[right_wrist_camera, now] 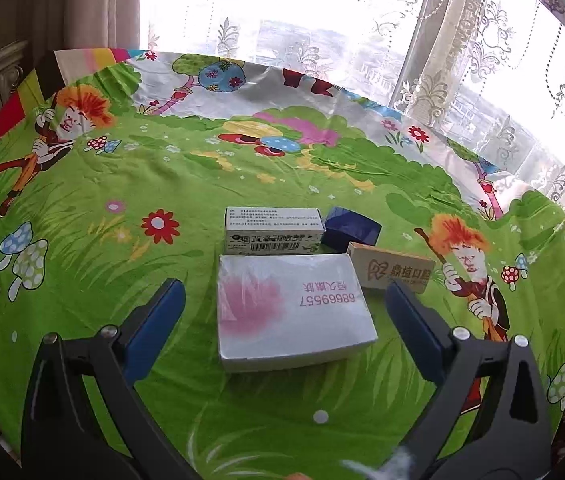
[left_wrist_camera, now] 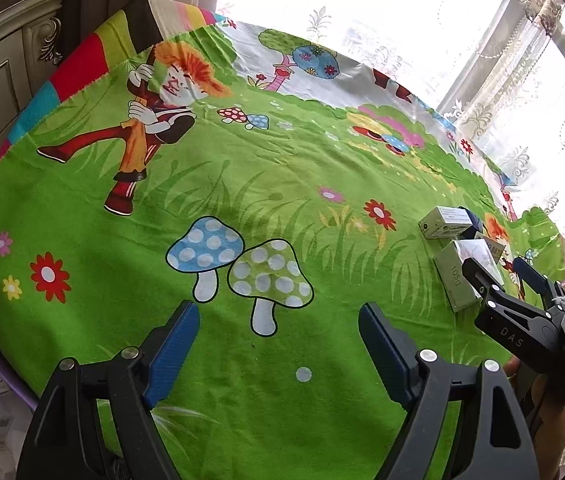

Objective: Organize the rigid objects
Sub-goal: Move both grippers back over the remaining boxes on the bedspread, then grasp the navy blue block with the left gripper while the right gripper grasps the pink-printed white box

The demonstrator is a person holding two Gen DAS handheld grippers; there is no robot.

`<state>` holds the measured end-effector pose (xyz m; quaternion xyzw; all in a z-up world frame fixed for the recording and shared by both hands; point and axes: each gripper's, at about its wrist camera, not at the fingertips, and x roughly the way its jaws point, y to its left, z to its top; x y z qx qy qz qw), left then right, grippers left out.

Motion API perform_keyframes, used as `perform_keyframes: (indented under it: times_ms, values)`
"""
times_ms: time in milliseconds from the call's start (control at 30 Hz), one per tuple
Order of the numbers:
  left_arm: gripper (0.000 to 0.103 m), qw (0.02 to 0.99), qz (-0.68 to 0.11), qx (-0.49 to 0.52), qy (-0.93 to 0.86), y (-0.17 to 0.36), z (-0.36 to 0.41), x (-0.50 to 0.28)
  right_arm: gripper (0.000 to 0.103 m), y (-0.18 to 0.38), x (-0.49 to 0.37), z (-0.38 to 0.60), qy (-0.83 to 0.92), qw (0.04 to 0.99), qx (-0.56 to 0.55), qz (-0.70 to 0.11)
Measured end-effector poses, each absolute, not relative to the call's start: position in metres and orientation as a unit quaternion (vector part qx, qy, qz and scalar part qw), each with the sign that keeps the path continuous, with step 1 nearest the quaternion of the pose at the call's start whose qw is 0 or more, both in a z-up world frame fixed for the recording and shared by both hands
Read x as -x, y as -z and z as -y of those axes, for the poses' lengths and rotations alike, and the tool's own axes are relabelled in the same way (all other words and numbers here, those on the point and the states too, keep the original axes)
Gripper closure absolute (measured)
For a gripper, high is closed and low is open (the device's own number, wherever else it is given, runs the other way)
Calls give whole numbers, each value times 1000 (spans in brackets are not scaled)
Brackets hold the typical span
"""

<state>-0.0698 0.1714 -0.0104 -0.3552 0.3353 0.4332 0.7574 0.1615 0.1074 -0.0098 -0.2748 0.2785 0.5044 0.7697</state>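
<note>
Hovering right gripper [right_wrist_camera: 282, 300]: fingers apart, straddling the white box [right_wrist_camera: 292, 312] without touching, seemingly lined up to grasp it
Left gripper [left_wrist_camera: 278, 332]: fingers apart over bare cloth [left_wrist_camera: 242, 200], holding nothing
Boxes: white box, printed carton [right_wrist_camera: 272, 230], blue box [right_wrist_camera: 352, 230], tan box [right_wrist_camera: 392, 270] clustered together, likely awaiting sorting

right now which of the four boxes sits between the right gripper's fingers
The big white box with the pink bloom, largest and nearest; the other three lie behind it.
</note>
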Motion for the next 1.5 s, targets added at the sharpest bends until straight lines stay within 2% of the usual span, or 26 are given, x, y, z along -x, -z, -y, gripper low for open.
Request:
perform_keyframes:
  times_ms: [367, 500, 767, 1000, 1133, 1300, 1500]
  values:
    - [20, 797, -359, 288, -391, 8, -182, 16, 2, 37, -173, -115, -494, 763, 280, -308]
    - [20, 815, -369, 260, -362, 5, -182, -12, 7, 39, -183, -112, -488, 764, 259, -333]
    - [21, 842, -359, 262, -304, -11, -194, -79, 7, 34, -194, -93, -472, 772, 229, -359]
    - [31, 845, -376, 282, -254, -10, -217, -163, 7, 16, -213, -60, -439, 798, 188, -368]
    - [32, 849, -407, 263, -211, -1, -215, -211, 7, 16, -244, -42, -362, 836, 158, -380]
    - [31, 853, -458, 195, -158, 10, -197, -259, 7, 15, -280, -12, -294, 865, 98, -394]
    - [26, 850, -509, 51, -122, 23, -168, -290, 7, 17, -299, 5, -256, 877, 57, -404]
